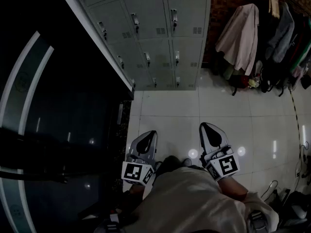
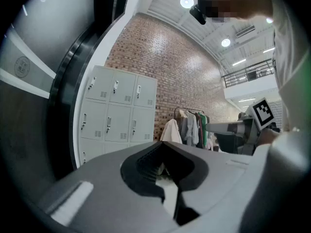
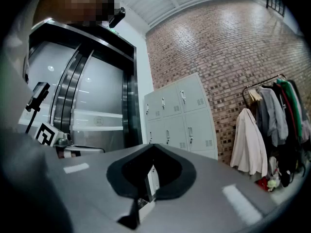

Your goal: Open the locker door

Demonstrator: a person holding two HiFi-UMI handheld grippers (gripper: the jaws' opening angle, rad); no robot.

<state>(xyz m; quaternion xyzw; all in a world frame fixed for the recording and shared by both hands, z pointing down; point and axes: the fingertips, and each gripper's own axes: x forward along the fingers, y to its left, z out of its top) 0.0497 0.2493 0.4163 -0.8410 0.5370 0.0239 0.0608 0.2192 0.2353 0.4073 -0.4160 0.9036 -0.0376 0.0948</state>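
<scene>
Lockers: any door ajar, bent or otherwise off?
Nothing stands out. Every visible door of the lockers sits shut and flush, with the handles in line. The left gripper and right gripper are well short of them, jaws together and empty.

Up close, the left gripper [image 2: 163, 145] fills the lower half of the view, its two grey jaws drawn together at the tips with nothing between them. Beyond it stands a bank of pale grey lockers [image 2: 118, 114] against a tall brick wall [image 2: 194, 67], every door closed as far as the distorted view lets me tell. Just right of the lockers, coats hang on a clothes rack [image 2: 188, 127]. A dark curved door frame [image 2: 73, 91] runs up the left side. At the right edge the right gripper [image 2: 243, 128] shows with its marker cube [image 2: 263, 112], and round ceiling lights [image 2: 186, 2] glow overhead.
</scene>
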